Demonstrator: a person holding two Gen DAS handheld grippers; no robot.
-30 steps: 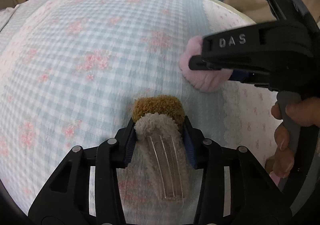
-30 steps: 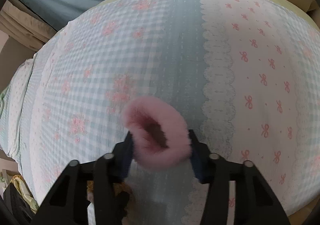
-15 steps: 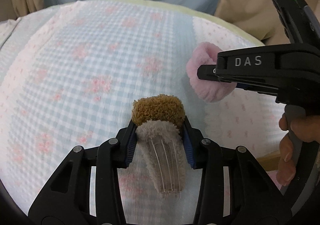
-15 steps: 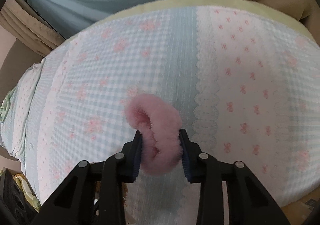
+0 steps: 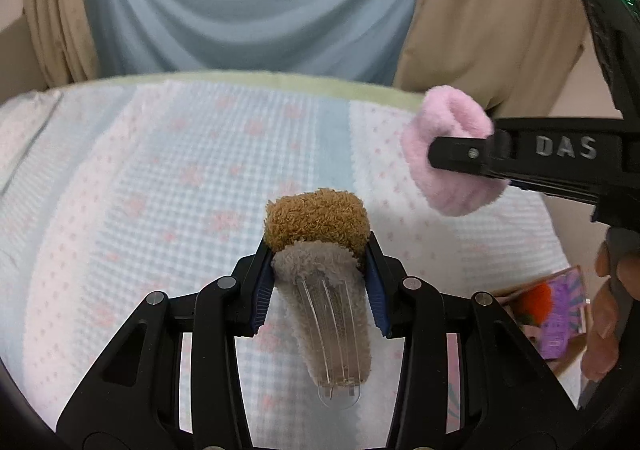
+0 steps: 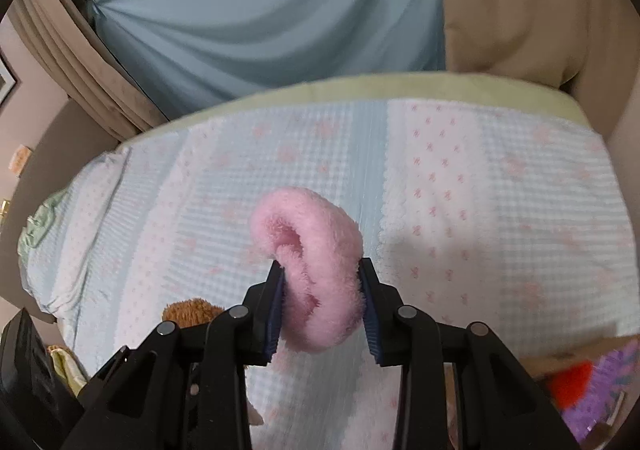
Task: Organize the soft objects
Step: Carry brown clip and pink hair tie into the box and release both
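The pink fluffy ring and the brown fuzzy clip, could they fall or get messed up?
Maybe. The right gripper pinches only the lower side of the pink fluffy ring, and plush squashes, so it could slip out. The left gripper squeezes the brown fuzzy clip at its soft top while the clear plastic tail hangs free, so it could twist. Both hang above the quilt, so a drop would probably land softly but in the wrong spot.

The raised letters "DAS" stand on the side of the right gripper.
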